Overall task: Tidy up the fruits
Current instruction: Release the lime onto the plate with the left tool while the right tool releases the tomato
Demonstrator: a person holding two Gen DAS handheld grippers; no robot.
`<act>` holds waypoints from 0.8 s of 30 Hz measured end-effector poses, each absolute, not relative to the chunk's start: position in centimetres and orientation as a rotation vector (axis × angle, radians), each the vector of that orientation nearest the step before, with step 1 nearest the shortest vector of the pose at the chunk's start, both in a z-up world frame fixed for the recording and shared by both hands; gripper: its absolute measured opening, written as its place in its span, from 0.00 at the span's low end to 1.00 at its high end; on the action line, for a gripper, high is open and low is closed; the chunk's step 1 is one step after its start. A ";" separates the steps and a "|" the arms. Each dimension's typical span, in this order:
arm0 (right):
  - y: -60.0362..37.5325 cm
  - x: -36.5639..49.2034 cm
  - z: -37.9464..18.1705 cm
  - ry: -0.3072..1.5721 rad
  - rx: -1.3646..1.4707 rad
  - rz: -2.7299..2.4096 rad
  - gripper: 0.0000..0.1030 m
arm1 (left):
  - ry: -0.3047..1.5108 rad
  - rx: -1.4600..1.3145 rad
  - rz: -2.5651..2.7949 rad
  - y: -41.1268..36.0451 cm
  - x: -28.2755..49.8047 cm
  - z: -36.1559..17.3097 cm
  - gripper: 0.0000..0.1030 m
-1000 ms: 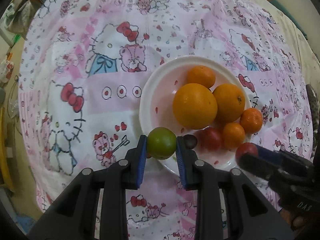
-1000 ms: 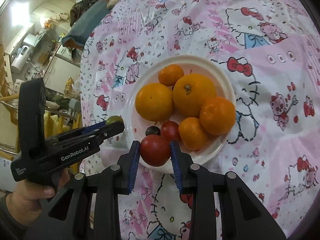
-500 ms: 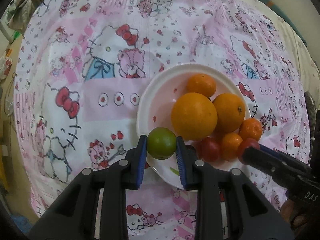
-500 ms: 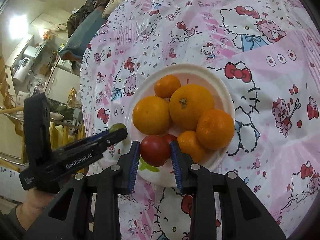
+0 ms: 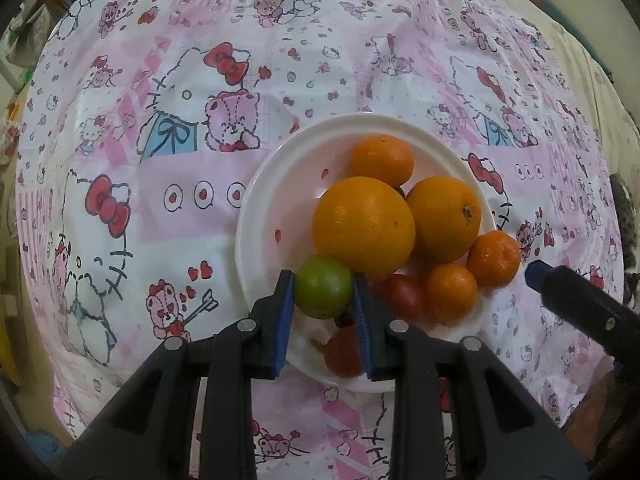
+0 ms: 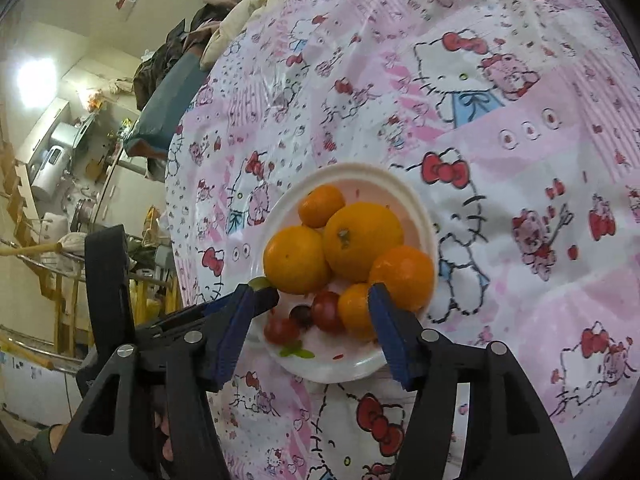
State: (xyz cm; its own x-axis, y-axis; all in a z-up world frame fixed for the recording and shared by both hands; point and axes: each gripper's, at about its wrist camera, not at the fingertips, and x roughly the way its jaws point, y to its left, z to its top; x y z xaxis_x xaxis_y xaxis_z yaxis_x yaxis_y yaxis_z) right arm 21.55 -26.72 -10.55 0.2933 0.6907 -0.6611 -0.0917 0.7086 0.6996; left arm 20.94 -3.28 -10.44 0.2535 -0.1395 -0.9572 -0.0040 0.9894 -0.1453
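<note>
A white plate point(image 5: 260, 216) on the pink cartoon tablecloth holds several oranges point(image 5: 362, 226) and small red tomatoes point(image 5: 404, 294). My left gripper point(image 5: 323, 294) is shut on a green lime point(image 5: 322, 286), holding it over the plate's near left part, beside the big orange. My right gripper point(image 6: 310, 310) is open and empty above the plate's point(image 6: 416, 204) near edge; a red tomato point(image 6: 280, 330) lies on the plate between its fingers, next to a dark small fruit point(image 6: 301, 316). The same tomato shows under the left fingers point(image 5: 344, 352). The lime's top shows in the right wrist view point(image 6: 258, 282).
The right gripper's tip point(image 5: 560, 284) reaches in from the right in the left wrist view. The tablecloth point(image 5: 160, 216) covers the round table. To the left of the table are room clutter, shelves and an appliance point(image 6: 56, 160).
My right gripper has opened and let the red tomato down onto the plate, then drawn back. My left gripper has carried the lime forward over the plate.
</note>
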 end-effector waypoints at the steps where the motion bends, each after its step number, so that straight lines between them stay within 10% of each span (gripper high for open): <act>1: -26.9 21.6 -10.6 1.171 0.619 0.561 0.61 | 1.317 -0.136 -0.091 -3.2 21.0 -10.6 0.24; 8: -26.7 21.6 -10.4 1.171 0.612 0.571 0.61 | 1.327 -0.149 -0.084 -2.9 21.0 -10.7 0.28; 13: -26.3 21.4 -10.0 1.161 0.576 0.579 0.61 | 1.305 -0.170 -0.108 -2.8 20.6 -10.1 0.76; 24: -27.4 21.5 -8.9 1.116 0.585 0.548 0.71 | 1.178 -0.187 -0.057 0.5 18.9 -6.7 0.77</act>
State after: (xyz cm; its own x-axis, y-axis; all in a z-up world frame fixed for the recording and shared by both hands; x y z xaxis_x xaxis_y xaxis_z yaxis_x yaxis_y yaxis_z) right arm 21.54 -27.38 -8.88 0.3416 0.6693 -0.6598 -0.1135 0.7262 0.6780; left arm 18.87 0.51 -6.66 0.3835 -0.1421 -0.9125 -0.0532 0.9830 -0.1754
